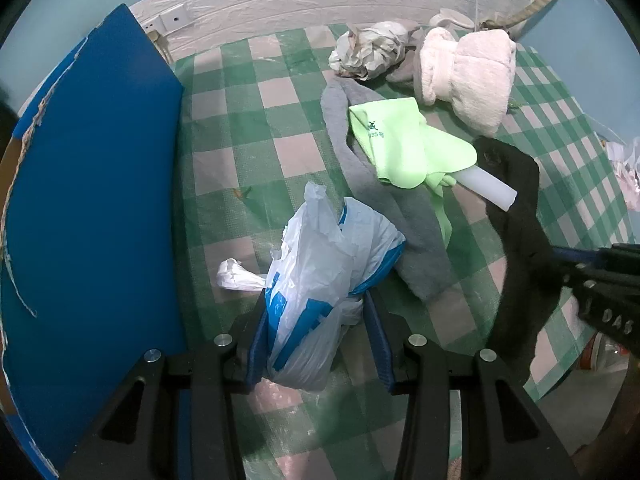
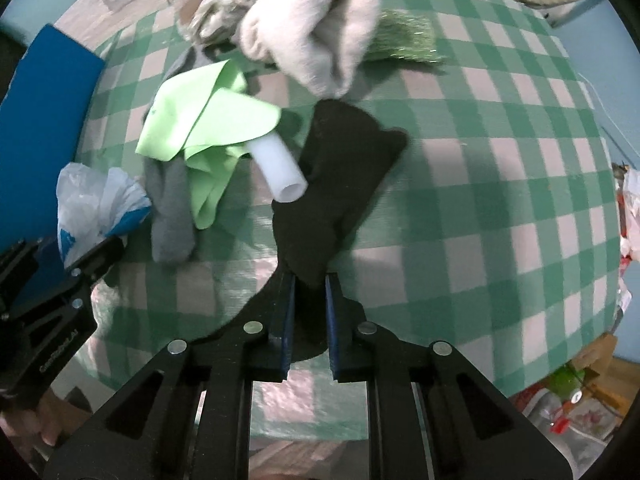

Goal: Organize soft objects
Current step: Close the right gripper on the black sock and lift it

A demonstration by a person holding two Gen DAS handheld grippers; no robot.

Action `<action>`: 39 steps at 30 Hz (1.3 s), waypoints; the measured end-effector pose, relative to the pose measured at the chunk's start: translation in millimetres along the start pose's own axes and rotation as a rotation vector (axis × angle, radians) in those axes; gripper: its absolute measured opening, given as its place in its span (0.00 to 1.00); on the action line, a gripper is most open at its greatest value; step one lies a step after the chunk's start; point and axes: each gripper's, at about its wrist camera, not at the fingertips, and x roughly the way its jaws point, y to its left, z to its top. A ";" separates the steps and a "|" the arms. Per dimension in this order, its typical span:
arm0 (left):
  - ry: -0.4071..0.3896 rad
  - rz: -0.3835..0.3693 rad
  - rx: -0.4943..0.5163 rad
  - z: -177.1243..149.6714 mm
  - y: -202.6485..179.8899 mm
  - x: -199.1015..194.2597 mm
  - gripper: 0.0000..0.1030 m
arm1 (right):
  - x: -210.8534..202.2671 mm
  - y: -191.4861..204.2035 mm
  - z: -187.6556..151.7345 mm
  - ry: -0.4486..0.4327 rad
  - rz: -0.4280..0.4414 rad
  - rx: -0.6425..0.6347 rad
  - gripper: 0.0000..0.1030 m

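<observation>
My left gripper (image 1: 316,300) is shut on a white and blue plastic bag (image 1: 320,280), held just above the checked tablecloth (image 1: 240,120). The bag also shows in the right wrist view (image 2: 96,204). My right gripper (image 2: 310,280) is shut on a black sock (image 2: 336,184), which hangs from it in the left wrist view (image 1: 516,240). A light green cloth (image 1: 404,140) lies over a grey sock (image 1: 400,224). A white tube (image 2: 280,172) sticks out from under the green cloth. A white towel (image 1: 468,76) sits at the back.
A blue box (image 1: 92,184) stands at the left edge of the table. Crumpled paper (image 1: 372,48) lies at the back by the towel. A green tinsel-like bundle (image 2: 404,40) lies behind the towel. Bottles and clutter (image 2: 568,400) sit on the floor at the right.
</observation>
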 end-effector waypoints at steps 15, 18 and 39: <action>-0.054 0.008 -0.007 -1.4 1.5 -21.5 0.43 | -38.8 -22.1 -8.1 -0.072 0.012 0.045 0.31; -0.052 0.008 -0.015 -1.1 3.8 -21.4 0.43 | -18.1 -21.9 -4.6 -0.061 -0.003 0.048 0.58; -0.039 0.003 -0.023 -2.6 7.6 -17.7 0.43 | 35.5 6.4 7.5 -0.033 -0.105 -0.038 0.18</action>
